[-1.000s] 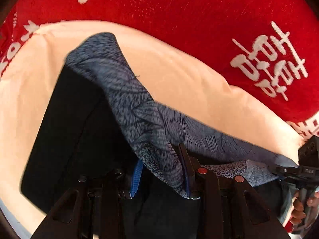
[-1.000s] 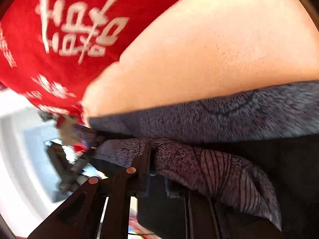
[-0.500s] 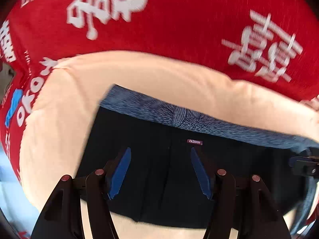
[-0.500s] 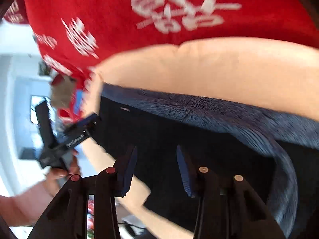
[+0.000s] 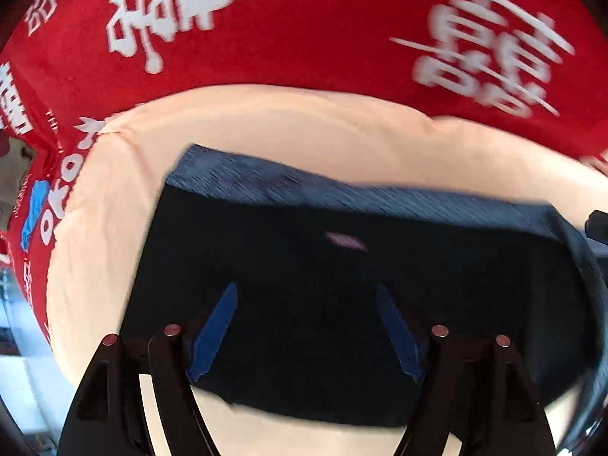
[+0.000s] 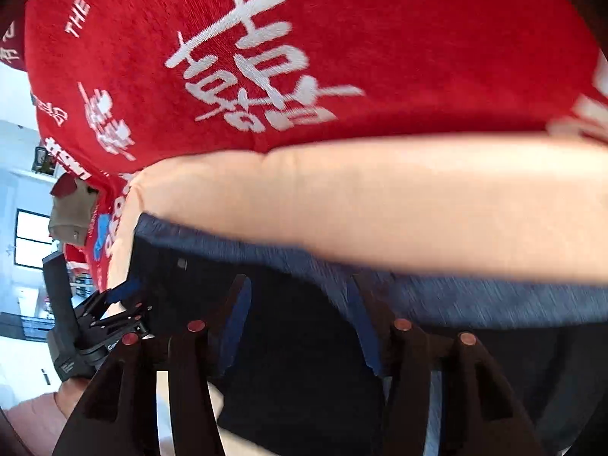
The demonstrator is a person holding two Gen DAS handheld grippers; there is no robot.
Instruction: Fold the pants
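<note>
The dark pants (image 5: 342, 285) lie folded in a flat rectangle on a peach cloth (image 5: 266, 121), with a blue-grey patterned band (image 5: 304, 186) along their far edge. My left gripper (image 5: 306, 296) hangs above the pants, its jaws opening, nothing between the blue pads (image 5: 216, 326). In the right wrist view the pants (image 6: 304, 361) and their band (image 6: 456, 296) lie under my right gripper (image 6: 300, 296), whose jaws are also opening and empty. The left gripper (image 6: 125, 292) shows there at the pants' left end.
A red cloth with white characters (image 5: 323, 30) covers the surface beyond the peach cloth (image 6: 380, 197). A hand (image 6: 72, 395) holds the left tool at the lower left of the right wrist view. A bright room with a window (image 6: 30, 239) lies past the left edge.
Both grippers let go of the patterned fabric, opened and rose. The pants dropped flat into a folded rectangle on the peach cloth.
</note>
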